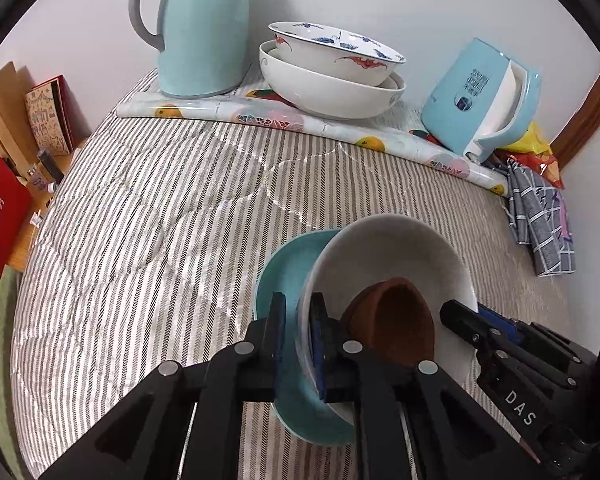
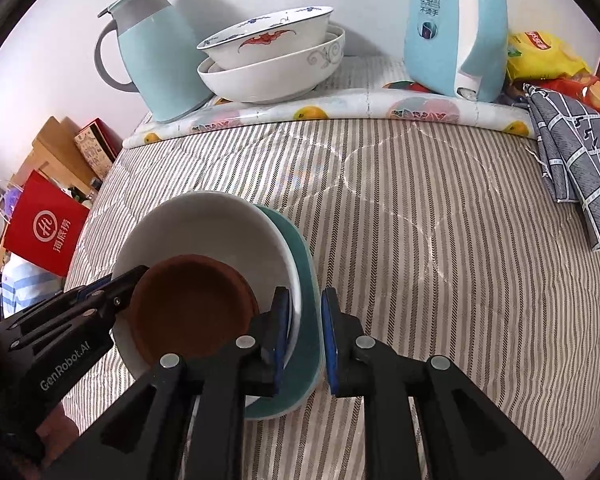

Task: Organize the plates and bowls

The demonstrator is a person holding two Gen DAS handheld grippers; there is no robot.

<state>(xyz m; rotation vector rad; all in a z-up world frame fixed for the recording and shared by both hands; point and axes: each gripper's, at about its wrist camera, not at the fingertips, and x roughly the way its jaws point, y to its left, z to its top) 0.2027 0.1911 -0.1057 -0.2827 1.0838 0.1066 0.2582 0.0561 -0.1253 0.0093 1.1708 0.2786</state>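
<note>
A: Striped quilted bedding (image 1: 148,200) covers the whole work surface, soft and ridged, with a glossy fruit-print mat (image 1: 340,128) along the white wall. Where's the stack we're handling?

B: Right at the claws. 3 pieces nested: a teal plate (image 1: 284,276) underneath, a white bowl (image 1: 396,256) in it, and a small matte brown dish (image 1: 396,320) inside the bowl. The left gripper (image 1: 298,320) has its jaws narrowed across the rims of the plate and the bowl on one side, and they look clamped on both.

A: And the other side?

B: The right gripper (image 2: 306,320) straddles the opposite rims. Its inner pad touches the bowl wall, but I see a sliver of gap between the outer pad and the teal edge, so I can't say whether it has fully closed.

A: So which relation decides the next move?

B: The 2 patterned bowls (image 2: 272,60) stacked on the mat lie straight ahead of both claws, well apart from our stack, between the pale blue thermos jug (image 2: 156,52) and the blue kettle (image 2: 452,32). Neither hand is clearly nearer, so I'd judge both must travel forward together.

A: Risks?

B: Glazed ceramic is slick, and the brown dish sits loose, so any tilt could let it slide
</note>
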